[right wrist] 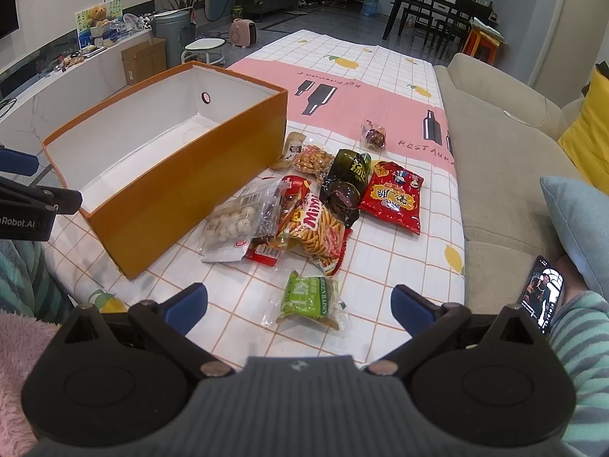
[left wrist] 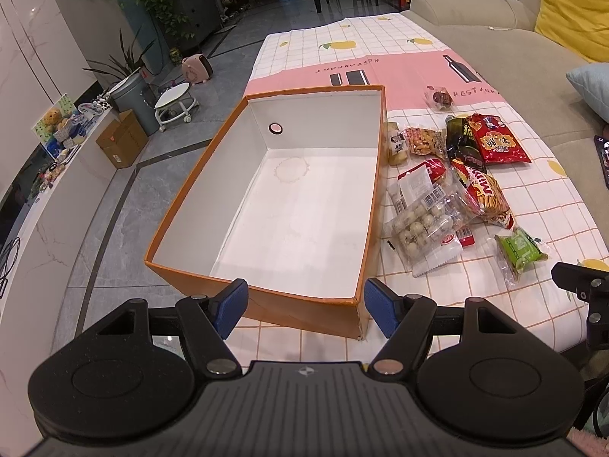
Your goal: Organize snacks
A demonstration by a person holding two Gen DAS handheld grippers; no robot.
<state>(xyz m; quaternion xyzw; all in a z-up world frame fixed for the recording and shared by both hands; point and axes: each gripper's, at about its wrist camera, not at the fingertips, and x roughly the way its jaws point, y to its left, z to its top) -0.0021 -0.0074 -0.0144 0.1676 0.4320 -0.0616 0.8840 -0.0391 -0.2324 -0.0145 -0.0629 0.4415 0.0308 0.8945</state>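
The left claw [left wrist: 305, 306] is hanging wide open with nothing between its blue pads, just short of the near wall of the orange box [left wrist: 213, 175], which is sitting with its white inside bare on the worktop [left wrist: 437, 297]. The right claw [right wrist: 299, 306] is likewise gaping open and gripping nothing, poised above the checked cloth. Lying between its two fingers, just ahead of the tips, is the green raisin packet [right wrist: 308, 299], flat on the cloth. Beyond that, the snack pile is resting beside the box's right wall: a clear bag of pale round balls [right wrist: 236, 224] touching a bag of snack sticks [right wrist: 319, 232], with a dark green packet [right wrist: 344, 186] and a red packet [right wrist: 396, 196] lying just past them. A small peanut bag [right wrist: 310, 160] is sitting farther on, near the box's far corner. Farthest from the claw, a small clear pouch with something dark red inside [right wrist: 375, 135] is lying apart on the pink band of the cloth.
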